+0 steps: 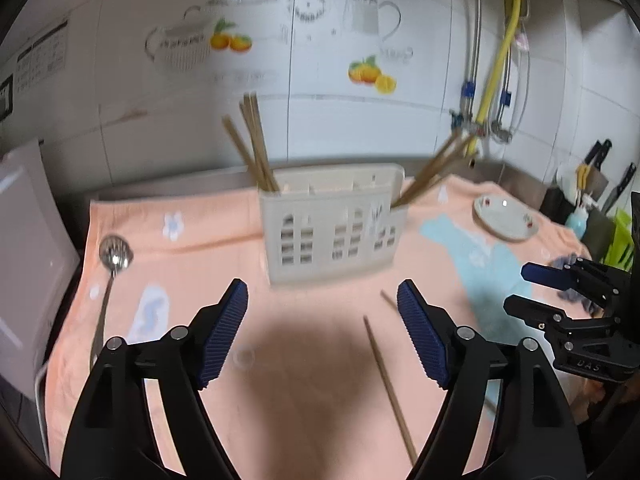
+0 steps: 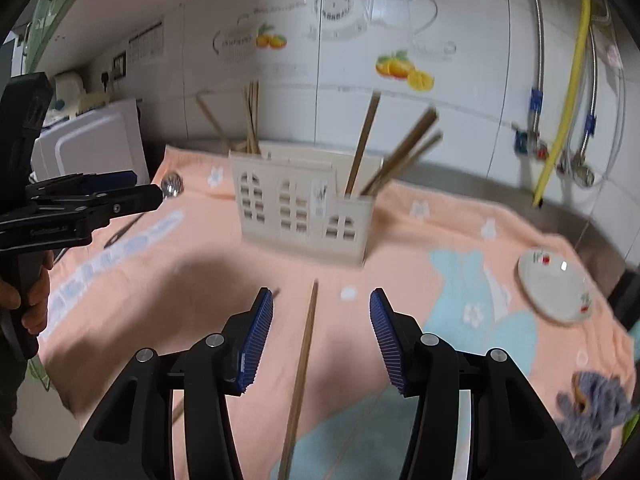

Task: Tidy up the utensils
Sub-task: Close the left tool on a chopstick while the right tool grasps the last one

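Note:
A cream utensil holder (image 1: 332, 224) (image 2: 304, 208) stands on the peach towel (image 1: 304, 360), with chopsticks leaning in its left end (image 1: 256, 144) and its right end (image 1: 436, 168). My left gripper (image 1: 322, 292) hovers open in front of the holder, nothing between its blue pads. A loose chopstick (image 1: 390, 388) lies on the towel by its right finger. In the right wrist view that chopstick (image 2: 304, 360) lies on the towel below the gap of my open right gripper (image 2: 322, 300), touching neither pad. A steel spoon (image 1: 112, 264) lies at the towel's left.
A white plate (image 2: 554, 292) sits on the towel at the right, with a grey cloth (image 2: 596, 404) nearer the front. A white board (image 1: 24, 240) leans at the left edge. Pipes and a yellow hose (image 1: 500, 64) run down the tiled wall behind.

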Available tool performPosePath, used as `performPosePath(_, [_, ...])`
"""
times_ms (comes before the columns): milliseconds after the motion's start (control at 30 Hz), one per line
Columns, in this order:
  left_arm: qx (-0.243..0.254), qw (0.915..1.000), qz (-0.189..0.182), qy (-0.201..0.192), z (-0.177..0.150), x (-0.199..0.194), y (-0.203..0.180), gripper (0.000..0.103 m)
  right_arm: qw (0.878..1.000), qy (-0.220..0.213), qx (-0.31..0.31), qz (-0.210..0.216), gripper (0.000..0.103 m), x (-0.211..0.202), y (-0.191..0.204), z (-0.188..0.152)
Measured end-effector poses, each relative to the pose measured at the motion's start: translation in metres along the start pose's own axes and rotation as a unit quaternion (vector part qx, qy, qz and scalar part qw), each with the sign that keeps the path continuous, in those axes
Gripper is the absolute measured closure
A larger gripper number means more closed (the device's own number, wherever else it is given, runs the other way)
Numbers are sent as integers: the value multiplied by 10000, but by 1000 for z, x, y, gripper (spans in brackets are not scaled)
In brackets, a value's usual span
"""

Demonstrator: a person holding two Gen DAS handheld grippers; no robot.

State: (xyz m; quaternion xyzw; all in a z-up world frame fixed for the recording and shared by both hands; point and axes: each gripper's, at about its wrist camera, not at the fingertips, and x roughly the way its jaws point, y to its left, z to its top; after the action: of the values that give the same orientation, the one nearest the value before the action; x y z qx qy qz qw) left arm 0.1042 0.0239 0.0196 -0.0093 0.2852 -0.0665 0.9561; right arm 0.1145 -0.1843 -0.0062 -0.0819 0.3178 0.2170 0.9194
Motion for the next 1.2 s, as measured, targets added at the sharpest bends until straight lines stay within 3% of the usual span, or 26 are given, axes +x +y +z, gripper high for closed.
performPosePath(333, [-173,9986,21,493,-48,10,-3,19,9981,503,334,105,54,10,5,-56])
performPosePath(500, [-262,9975,40,658,-65,12,-3,19,9965,695,422,214,67,15,11,-76])
performPosePath(800, [-293,9953,-60,926,-91,15,-10,19,9940,913,499,326,84,25,16,-93])
performPosePath(1200, [-85,9923,-325,1192,-113,19,-31,20,9933,1026,505,188,91,29,14,-100])
